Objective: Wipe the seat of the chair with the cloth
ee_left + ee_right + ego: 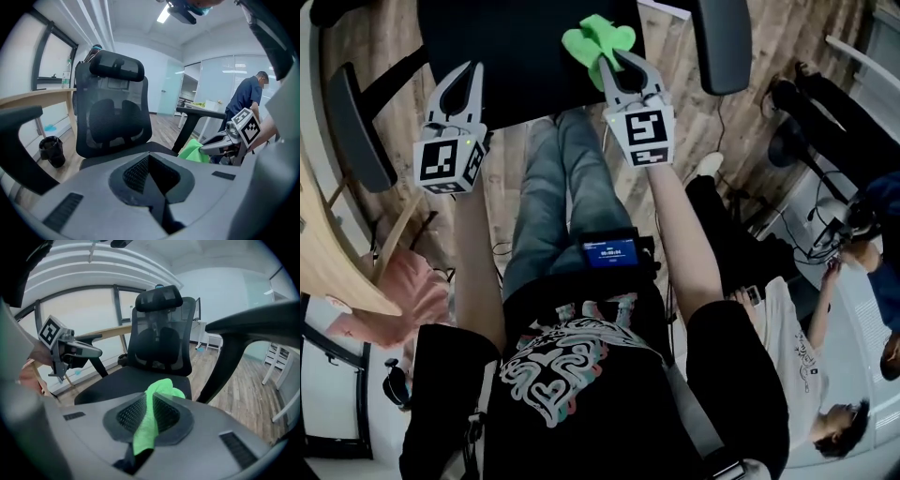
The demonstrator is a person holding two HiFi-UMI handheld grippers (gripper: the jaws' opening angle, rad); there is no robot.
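Right gripper (149,399) — jaws clamped on the green cloth (164,389), held over the front of the black chair seat (119,383); contact with the seat cannot be confirmed. Left gripper (149,157) — jaws together, empty, near the seat's front edge.

- Stretches both bare forearms (476,272) forward, side by side, well apart.
- Holds the left tongs (472,69) with jaws pressed together, nothing between them, tilted downward.
- Clamps the right tongs (607,58) on the green cloth (598,36), tilted downward too.
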